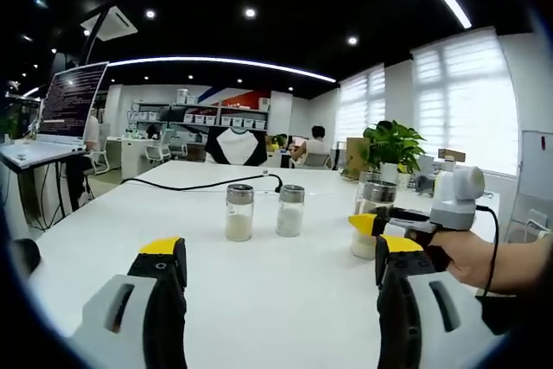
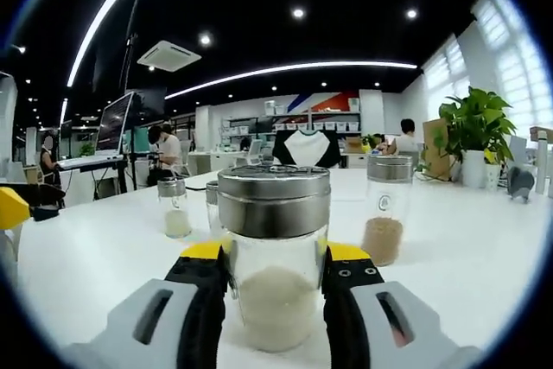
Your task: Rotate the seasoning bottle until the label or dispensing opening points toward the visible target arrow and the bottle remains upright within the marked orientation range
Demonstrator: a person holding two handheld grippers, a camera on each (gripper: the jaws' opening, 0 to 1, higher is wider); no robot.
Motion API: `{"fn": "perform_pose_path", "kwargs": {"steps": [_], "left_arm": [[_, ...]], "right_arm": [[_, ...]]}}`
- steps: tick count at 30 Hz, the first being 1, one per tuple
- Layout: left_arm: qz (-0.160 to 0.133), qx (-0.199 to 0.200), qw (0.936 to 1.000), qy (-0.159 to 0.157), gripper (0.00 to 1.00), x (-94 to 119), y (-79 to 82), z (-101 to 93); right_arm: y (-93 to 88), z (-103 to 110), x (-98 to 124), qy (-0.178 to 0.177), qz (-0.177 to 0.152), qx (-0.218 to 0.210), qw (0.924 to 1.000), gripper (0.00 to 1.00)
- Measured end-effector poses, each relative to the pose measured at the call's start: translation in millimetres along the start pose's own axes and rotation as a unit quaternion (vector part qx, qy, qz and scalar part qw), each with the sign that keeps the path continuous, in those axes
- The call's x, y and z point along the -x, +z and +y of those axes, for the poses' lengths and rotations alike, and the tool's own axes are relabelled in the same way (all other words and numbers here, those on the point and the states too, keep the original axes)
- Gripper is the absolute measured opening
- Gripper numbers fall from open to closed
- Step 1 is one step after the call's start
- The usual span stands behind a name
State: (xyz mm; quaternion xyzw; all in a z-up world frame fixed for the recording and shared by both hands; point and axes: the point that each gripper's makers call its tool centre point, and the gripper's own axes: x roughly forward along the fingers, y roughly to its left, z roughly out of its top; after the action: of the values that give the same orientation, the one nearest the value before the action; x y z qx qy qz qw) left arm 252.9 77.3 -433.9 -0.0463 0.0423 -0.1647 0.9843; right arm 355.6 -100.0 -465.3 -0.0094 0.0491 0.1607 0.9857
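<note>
A glass seasoning bottle [image 2: 275, 300] with a steel lid and pale grains stands upright on the white table [image 2: 484, 248]. My right gripper [image 2: 275, 253] is shut on it, one yellow-tipped jaw pressed against each side. In the left gripper view the same bottle [image 1: 377, 200] is at the right, with the right gripper [image 1: 373, 229] around it and a person's hand [image 1: 480, 257] behind. My left gripper [image 1: 278, 252] hovers open over the table's near part, holding nothing. Its yellow tip [image 2: 10, 209] pokes in at the far left of the right gripper view.
Two more pale-filled bottles [image 1: 239, 212] [image 1: 290, 210] stand side by side mid-table. A bottle of brown seasoning [image 2: 385, 210] stands to the right of the held one. A black cable [image 1: 199, 184] crosses the far side. A potted plant [image 1: 393, 144] and a laptop [image 1: 73, 101] sit further off.
</note>
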Motion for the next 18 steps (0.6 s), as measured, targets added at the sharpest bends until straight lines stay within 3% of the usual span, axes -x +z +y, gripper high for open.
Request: {"fn": "perform_pose_path", "kwargs": {"steps": [6, 18], "left_arm": [[0.0, -0.002, 1.0, 0.0, 0.96, 1.1, -0.5, -0.2], [0.001, -0.001, 1.0, 0.003, 0.96, 2.8, -1.3, 1.5]], "right_arm": [[-0.7, 0.5, 0.3, 0.005, -0.001, 0.0, 1.0, 0.41], [-2.9, 2.8, 0.7, 0.05, -0.001, 0.007, 0.9987, 0.41]]}}
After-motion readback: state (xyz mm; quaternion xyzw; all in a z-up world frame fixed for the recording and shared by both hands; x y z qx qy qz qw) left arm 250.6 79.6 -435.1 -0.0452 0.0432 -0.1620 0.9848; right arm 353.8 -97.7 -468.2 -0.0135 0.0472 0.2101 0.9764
